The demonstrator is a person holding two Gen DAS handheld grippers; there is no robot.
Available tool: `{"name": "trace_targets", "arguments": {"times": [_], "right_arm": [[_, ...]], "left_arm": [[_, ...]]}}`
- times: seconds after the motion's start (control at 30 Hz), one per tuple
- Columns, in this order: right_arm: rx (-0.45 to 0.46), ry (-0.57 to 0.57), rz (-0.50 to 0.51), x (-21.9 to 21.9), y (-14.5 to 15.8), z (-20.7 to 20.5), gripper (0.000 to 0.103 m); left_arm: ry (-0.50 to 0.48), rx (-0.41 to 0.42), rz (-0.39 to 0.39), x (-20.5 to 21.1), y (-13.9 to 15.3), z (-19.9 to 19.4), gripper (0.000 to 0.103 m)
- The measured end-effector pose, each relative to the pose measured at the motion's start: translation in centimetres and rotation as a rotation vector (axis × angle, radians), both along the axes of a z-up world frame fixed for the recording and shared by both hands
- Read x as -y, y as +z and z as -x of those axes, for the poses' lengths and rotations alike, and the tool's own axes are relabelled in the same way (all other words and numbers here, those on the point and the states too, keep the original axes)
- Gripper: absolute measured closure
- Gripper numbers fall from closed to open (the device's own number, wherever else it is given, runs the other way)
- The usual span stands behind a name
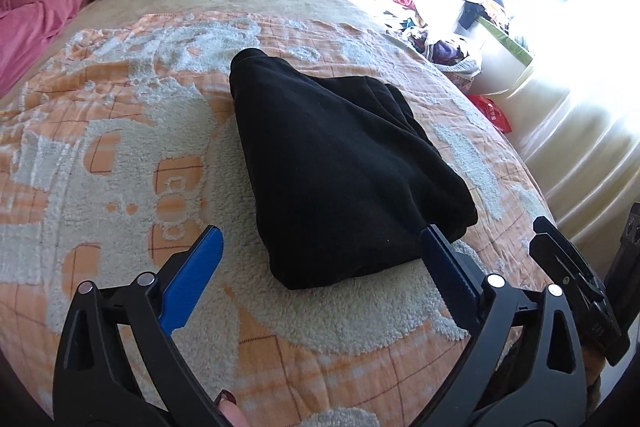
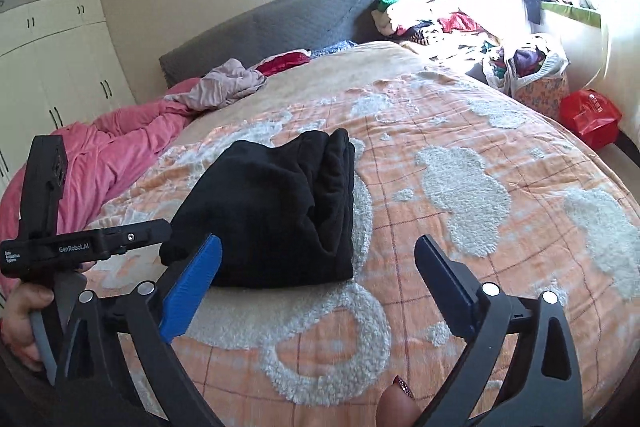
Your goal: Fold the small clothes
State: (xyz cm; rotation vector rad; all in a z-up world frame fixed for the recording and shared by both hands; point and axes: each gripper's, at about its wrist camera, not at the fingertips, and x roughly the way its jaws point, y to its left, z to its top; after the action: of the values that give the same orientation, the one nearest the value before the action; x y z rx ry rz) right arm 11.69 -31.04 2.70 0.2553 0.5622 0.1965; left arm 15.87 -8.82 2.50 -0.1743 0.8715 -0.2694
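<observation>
A black garment (image 1: 340, 163) lies folded into a thick bundle on the orange-and-white fleece blanket (image 1: 120, 155) that covers the bed. My left gripper (image 1: 322, 231) stands open just short of the bundle's near end, with one blue finger to each side and neither pad pressing on the cloth. In the right wrist view the same black garment (image 2: 280, 203) shows its stacked folded edges on its right side. My right gripper (image 2: 319, 239) is open too, its left finger (image 2: 192, 279) in front of the bundle's near edge. A hand holds the left gripper's black housing (image 2: 80, 247) at the lower left.
A pink quilt (image 2: 100, 163) and a crumpled beige garment (image 2: 228, 87) lie at the far left of the bed. A pile of mixed clothes (image 2: 440, 19) sits by the grey headboard (image 2: 260, 27). Beyond the bed's right edge are a red bag (image 2: 588, 115), a full laundry bag (image 2: 528, 63) and pale curtains (image 1: 580, 131).
</observation>
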Motion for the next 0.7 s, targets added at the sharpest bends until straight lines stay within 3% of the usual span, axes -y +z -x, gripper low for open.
{"name": "trace_targets", "arguments": {"times": [0.47,0.7], "right_arm": [[0.132,-0.071,0.155,-2.8,0.1,6.2,0.005],[0.074,-0.049,0.182,-4.1,-1.5,7.4,0.005]], "left_arm": [[0.006,0.142,-0.030,-1.8,0.3,5.9,0.010],[0.012,0.116,-0.064,-2.3,-1.4,7.8,0.010]]}}
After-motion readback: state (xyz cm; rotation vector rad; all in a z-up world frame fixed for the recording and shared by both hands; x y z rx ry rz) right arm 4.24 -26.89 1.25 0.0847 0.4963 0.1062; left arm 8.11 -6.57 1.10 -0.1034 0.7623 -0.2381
